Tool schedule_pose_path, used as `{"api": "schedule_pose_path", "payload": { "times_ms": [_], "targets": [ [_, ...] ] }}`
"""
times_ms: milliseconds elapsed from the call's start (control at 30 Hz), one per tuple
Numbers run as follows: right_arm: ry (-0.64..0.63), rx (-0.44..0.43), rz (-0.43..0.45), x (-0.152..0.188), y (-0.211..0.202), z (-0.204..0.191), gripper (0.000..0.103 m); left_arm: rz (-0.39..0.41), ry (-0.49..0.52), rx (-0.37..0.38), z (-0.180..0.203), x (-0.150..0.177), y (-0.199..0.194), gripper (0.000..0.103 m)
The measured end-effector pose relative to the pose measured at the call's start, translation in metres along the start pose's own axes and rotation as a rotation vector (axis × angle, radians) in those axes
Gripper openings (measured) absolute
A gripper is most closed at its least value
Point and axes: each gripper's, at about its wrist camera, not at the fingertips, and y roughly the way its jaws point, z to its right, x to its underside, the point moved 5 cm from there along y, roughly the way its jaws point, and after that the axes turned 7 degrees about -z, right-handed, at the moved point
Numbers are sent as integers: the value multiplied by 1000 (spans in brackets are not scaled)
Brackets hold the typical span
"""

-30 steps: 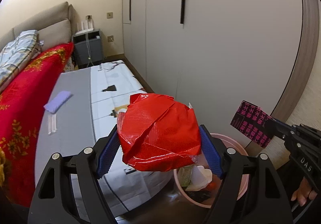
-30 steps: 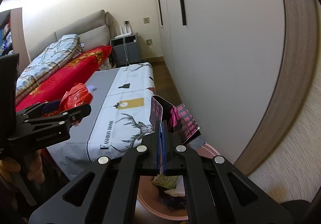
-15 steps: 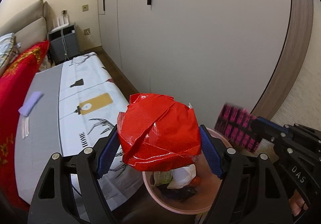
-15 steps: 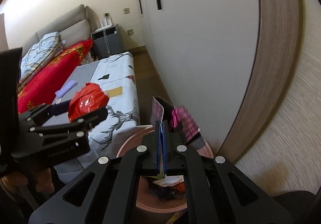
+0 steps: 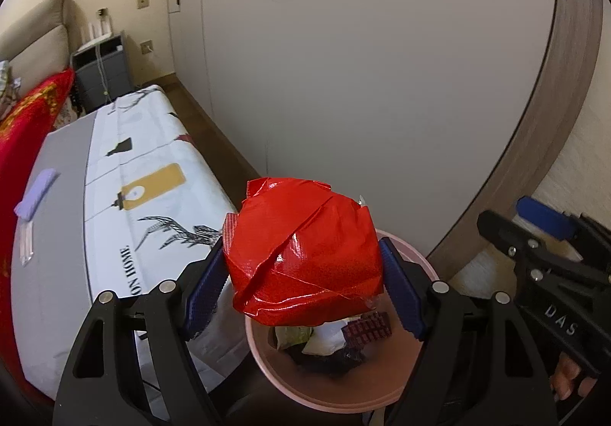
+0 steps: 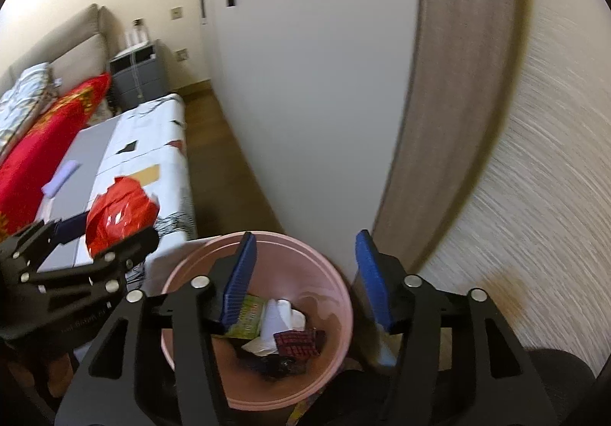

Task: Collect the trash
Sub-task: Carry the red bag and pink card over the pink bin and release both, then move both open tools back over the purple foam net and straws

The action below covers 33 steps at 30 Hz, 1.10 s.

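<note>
A crumpled red foil wrapper (image 5: 305, 254) is clamped between the blue pads of my left gripper (image 5: 305, 273), held just above the rim of a pink waste bin (image 5: 424, 258). From the right wrist view the same red foil wrapper (image 6: 120, 212) and left gripper (image 6: 110, 231) appear at the left. My right gripper (image 6: 305, 269) hangs over the pink bin (image 6: 336, 284) with its jaws opening and nothing between them. A dark pink patterned packet (image 6: 298, 344) lies inside the bin on white tissue and a green wrapper. The packet (image 5: 366, 326) also shows below the foil.
A bed with a white printed cover (image 5: 152, 174) and grey sheet stands left of the bin, a lilac cloth (image 5: 38, 193) on it. A red blanket (image 6: 42, 136) lies further left. White wardrobe doors (image 5: 343, 63) and a wooden curved panel (image 6: 458, 101) rise right behind the bin.
The right gripper's jaws opened and the pink patterned packet dropped into the bin. Both grippers moved closer over the bin; the left one still carries the red foil.
</note>
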Motion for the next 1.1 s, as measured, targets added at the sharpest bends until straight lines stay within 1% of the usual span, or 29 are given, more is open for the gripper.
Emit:
{"api": "schedule_pose_path", "payload": {
  "times_ms": [200, 300, 367, 467, 600, 700, 800, 900, 967, 1100],
  "targets": [
    [6, 38, -14, 0, 4, 4, 64, -25, 17, 8, 9, 0, 11, 75],
    [12, 51, -16, 0, 5, 6, 68, -35, 7, 7, 10, 0, 16, 77],
    [18, 59, -16, 1, 5, 8, 70, -42, -7, -17, 8, 0, 18, 85],
    [18, 59, -11, 0, 4, 8, 75, -43, -25, -14, 4, 0, 18, 85],
    [19, 51, -8, 0, 3, 9, 78, -39, -32, -12, 3, -1, 16, 86],
    [23, 29, -1, 0, 0, 9, 81, -35, -36, -18, -1, -1, 13, 87],
    [18, 0, 24, -3, -5, 5, 84, -12, -43, -55, -13, -3, 2, 87],
    [14, -43, 50, -5, -10, 0, 86, 21, -84, -107, -37, -5, -19, 88],
    [9, -79, 62, -8, -13, -6, 86, 46, -126, -150, -57, -7, -34, 92],
    [-32, -131, 95, -16, -23, -25, 87, 110, -249, -255, -114, -11, -78, 92]
  ]
}}
